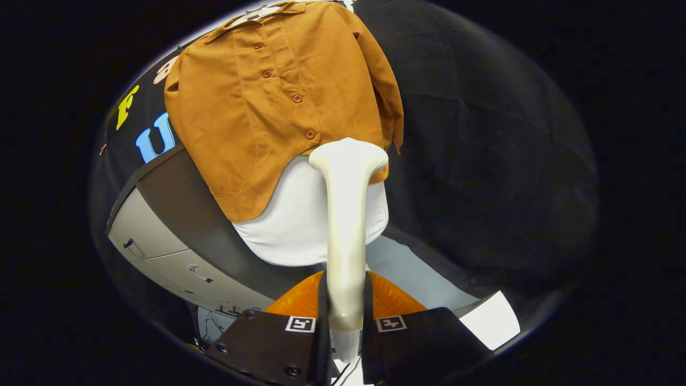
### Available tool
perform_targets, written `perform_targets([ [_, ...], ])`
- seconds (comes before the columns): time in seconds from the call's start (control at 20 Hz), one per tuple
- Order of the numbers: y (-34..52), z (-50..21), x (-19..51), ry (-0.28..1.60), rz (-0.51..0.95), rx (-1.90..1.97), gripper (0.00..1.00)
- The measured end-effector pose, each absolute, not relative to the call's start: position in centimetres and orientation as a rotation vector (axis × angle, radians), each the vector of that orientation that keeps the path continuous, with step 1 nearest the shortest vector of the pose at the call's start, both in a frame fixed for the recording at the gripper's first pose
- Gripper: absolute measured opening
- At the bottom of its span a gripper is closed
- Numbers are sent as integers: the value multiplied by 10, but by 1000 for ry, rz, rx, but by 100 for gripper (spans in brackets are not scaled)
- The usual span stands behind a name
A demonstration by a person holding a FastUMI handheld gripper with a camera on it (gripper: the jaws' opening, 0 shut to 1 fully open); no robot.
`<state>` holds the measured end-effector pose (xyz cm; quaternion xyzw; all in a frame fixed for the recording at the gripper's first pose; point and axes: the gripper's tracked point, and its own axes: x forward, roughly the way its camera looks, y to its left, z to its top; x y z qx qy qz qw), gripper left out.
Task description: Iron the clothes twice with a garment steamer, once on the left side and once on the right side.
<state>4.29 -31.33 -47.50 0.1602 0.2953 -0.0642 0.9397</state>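
Observation:
A brown button-up shirt [278,102] hangs over a white padded form [300,225], its buttons running down the middle. My gripper [346,305] is shut on the cream handle of the garment steamer [347,225], both fingers pressing its lower shaft. The steamer rises straight ahead from between the fingers. Its wide head sits at the shirt's lower hem, right of the button line; I cannot tell if it touches the cloth.
A dark-topped counter with pale drawers [177,236] runs along the left behind the form. Black cloth [482,161] covers the right side. A white sheet [493,319] lies low on the right.

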Motion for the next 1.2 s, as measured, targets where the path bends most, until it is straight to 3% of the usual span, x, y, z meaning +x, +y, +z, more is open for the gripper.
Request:
perform_targets([
  [0.3, -295, -445, 13, 571, -128, 304, 26],
  [1.2, -247, -207, 49, 218, -104, 228, 26],
])
